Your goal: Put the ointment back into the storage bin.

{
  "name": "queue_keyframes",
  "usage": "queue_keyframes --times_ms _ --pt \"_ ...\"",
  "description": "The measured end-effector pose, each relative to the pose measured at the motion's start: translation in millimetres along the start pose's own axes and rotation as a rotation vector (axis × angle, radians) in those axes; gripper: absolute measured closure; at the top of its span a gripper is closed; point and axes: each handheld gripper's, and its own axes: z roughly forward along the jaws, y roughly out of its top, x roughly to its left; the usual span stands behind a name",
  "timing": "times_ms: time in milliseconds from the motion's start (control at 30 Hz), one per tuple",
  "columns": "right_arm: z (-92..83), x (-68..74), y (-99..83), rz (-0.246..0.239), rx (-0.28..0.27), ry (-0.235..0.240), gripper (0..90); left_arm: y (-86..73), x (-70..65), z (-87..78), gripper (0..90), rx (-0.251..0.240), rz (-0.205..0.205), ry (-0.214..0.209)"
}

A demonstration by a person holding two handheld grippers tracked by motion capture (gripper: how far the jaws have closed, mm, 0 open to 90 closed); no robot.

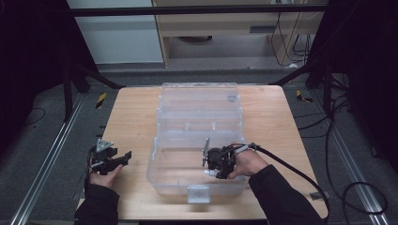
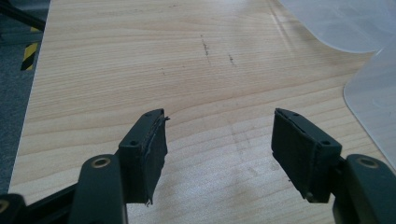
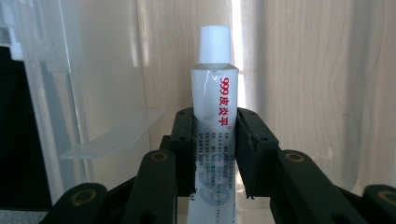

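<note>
A white ointment tube (image 3: pixel 215 88) with red print and a white cap stands up between the pads of my right gripper (image 3: pixel 215 119), which is shut on its body. In the high view, that right gripper (image 1: pixel 213 165) reaches down inside the lower half of an open clear plastic box (image 1: pixel 154 161) at the table's middle. My left gripper (image 1: pixel 123 157) rests left of the box over bare wood. In its own view, the left gripper (image 2: pixel 218 128) has its jaws wide apart with nothing between them.
The box's clear lid (image 1: pixel 199 98) lies open toward the far side. A clear latch (image 1: pixel 198 193) sits on the front wall. The wooden table (image 1: pixel 131 117) has bare room on both sides of the box. Cables trail across the floor at right.
</note>
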Motion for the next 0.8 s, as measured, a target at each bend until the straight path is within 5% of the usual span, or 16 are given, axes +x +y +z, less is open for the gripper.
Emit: queue_keyframes --times_ms 800 --pt "25.2 -2.3 -0.8 -0.024 0.037 0.017 69.7 -0.1 0.2 0.3 35.2 0.002 0.000 -0.001"
